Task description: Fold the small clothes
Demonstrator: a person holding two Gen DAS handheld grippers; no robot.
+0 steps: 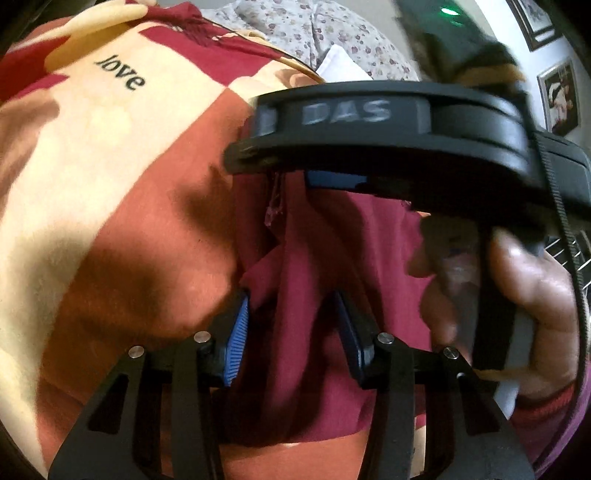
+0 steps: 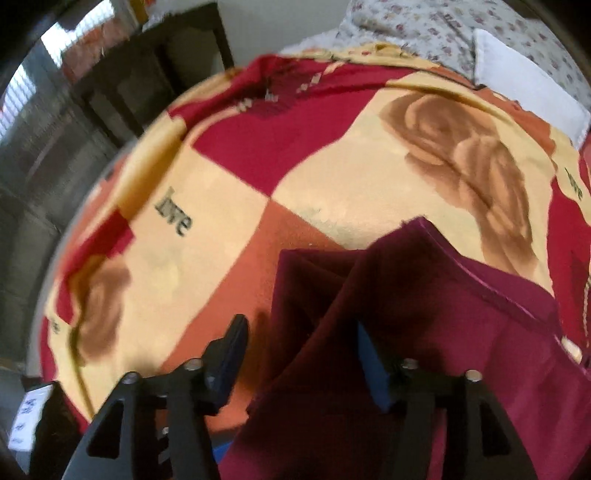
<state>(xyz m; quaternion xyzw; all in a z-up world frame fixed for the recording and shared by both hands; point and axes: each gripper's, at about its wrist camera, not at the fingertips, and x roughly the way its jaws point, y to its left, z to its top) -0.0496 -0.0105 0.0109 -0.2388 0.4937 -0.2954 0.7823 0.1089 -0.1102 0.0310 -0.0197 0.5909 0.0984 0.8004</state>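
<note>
Bed first: a blanket [image 2: 229, 177] with red and cream squares covers it. On the blanket lies a dark red cloth [image 2: 424, 314], partly folded. It looks soft, light and floppy, so grab it by a corner or edge. The left gripper [image 1: 291, 332] stands half open around a fold. The right gripper [image 2: 299, 354] is wide, holding nothing. No boxes or baskets show.

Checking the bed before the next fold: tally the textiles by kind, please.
Maroon garment: 1
Patterned blanket printed "love": 1
Floral sheet: 1
White folded cloth: 1
Total: 4
</note>
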